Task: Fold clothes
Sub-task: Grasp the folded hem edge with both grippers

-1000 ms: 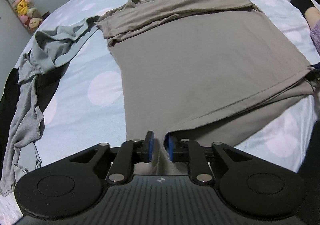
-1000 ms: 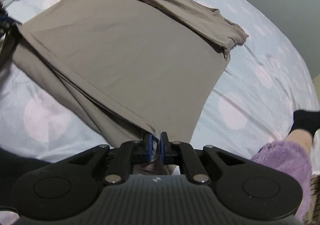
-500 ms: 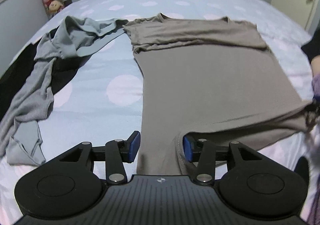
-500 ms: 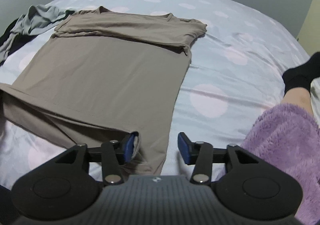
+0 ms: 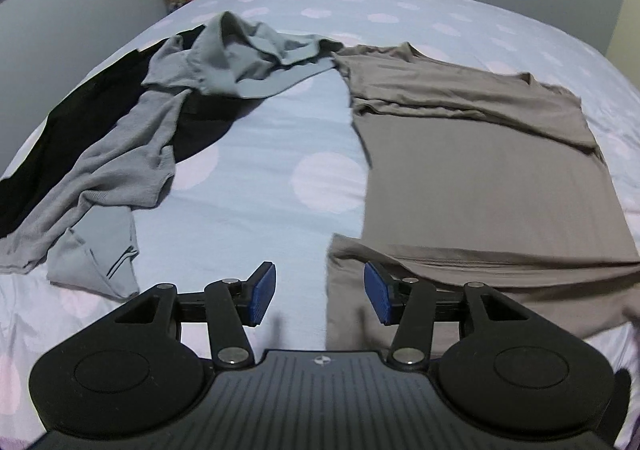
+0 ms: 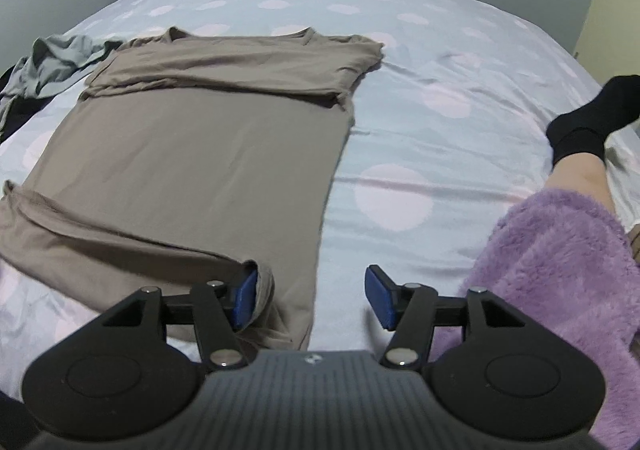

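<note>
- While a taupe T-shirt [image 6: 200,154] lies flat on a polka-dot bed [image 6: 420,62], sleeves folded across its chest, both claws gape and grip nothing.
- The left claw [image 5: 319,298] hovers at the shirt's near-left hem corner; the right claw [image 6: 311,300] at its near-right corner.
- Crumpled grey garments [image 5: 132,154] lie left of the shirt.

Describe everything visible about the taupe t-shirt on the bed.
The taupe t-shirt is thin, soft-looking knit, spread flat on the polka-dot bedsheet. Its sleeves are folded across the chest below the neckline, and its hem lies doubled in loose layers. Its far left corner meets the grey-blue garment. Both open grippers sit at the hem corners.
</note>
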A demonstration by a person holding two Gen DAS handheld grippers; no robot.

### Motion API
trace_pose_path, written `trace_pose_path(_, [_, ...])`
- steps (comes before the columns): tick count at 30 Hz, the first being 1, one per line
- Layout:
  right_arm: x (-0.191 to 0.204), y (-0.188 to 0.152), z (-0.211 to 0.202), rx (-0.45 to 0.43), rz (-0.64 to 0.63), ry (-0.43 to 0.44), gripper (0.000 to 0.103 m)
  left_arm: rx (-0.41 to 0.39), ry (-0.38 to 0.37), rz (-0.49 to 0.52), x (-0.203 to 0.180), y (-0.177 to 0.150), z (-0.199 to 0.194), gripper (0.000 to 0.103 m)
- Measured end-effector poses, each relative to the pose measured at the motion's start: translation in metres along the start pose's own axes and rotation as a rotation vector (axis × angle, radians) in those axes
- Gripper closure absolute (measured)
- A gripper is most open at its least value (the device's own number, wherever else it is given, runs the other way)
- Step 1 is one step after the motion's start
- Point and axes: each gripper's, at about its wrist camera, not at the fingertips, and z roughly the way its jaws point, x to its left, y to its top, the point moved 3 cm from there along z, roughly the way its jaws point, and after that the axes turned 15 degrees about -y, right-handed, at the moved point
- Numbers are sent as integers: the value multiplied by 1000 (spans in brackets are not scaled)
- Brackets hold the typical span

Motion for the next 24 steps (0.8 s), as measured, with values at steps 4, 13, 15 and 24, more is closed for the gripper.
trace_pose_path(4, [-4, 7, -1, 7, 7, 7, 43, -1, 3, 0, 7, 5, -4, 56])
trace_pose_path(13, [-4, 31, -9, -25, -88, -16, 38, 12, -60, 78, 12, 15, -11, 56])
trace_pose_path(15, [-2, 36, -11, -31, -107, -17, 38, 15, -79, 133, 8, 16, -11, 56])
trace_pose_path(24, [6, 40, -5, -19, -165, -10, 38, 103, -121, 446, -21, 13, 22, 56])
